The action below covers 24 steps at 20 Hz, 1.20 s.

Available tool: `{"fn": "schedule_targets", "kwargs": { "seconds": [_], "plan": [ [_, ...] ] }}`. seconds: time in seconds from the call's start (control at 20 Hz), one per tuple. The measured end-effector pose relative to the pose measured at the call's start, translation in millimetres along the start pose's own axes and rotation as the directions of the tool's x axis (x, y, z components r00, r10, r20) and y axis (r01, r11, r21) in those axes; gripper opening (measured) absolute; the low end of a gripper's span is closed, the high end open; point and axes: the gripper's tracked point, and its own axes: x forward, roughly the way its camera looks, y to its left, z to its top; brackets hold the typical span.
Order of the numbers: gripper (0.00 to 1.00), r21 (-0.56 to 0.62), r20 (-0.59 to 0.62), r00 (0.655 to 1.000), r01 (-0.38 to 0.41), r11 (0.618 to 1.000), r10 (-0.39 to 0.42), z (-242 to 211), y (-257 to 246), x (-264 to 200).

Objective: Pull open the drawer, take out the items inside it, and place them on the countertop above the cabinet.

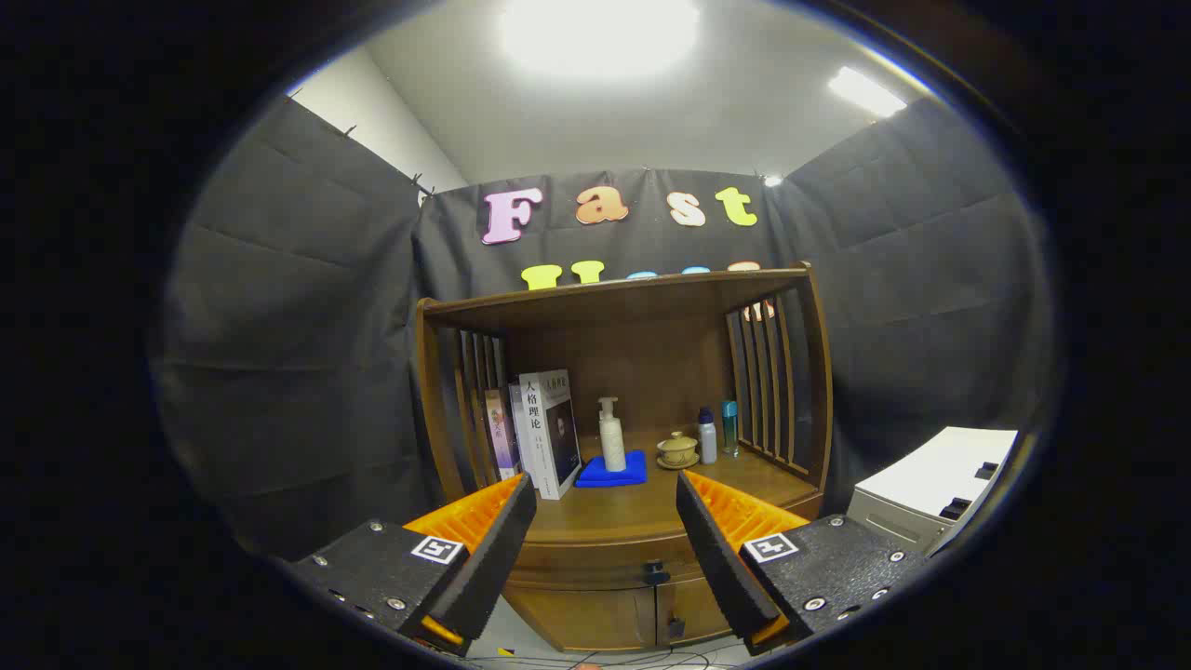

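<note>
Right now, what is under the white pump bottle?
A folded blue cloth lies under the pump bottle, on the wooden countertop. The bottle hides the cloth's middle. The hand-held gripper is open, well short of both.

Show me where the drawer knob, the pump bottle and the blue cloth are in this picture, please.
drawer knob (656, 569): gripper view, on the dark knob's front, between the open fingers.
pump bottle (612, 443): gripper view, on its white body.
blue cloth (627, 474): gripper view, on the bare part beside the bottle.

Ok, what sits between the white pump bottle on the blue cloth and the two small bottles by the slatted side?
A small lidded ceramic cup on its saucer, seen in the gripper view. The gripper is open, holding nothing.
</note>
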Motion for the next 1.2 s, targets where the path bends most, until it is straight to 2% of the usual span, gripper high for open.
{"fn": "schedule_targets", "kwargs": {
  "seconds": [0.6,0.95,1.2],
  "plan": [
    [0.94,-0.049,0.015,0.999,-0.04,0.998,0.041,-0.7,20.1,-5.0],
    [0.94,-0.03,0.006,0.999,-0.048,0.998,0.048,-5.9,22.4,-4.8],
    [0.94,-0.053,-0.016,0.998,-0.063,0.997,0.062,-24.9,26.0,7.2]
  ]
}}
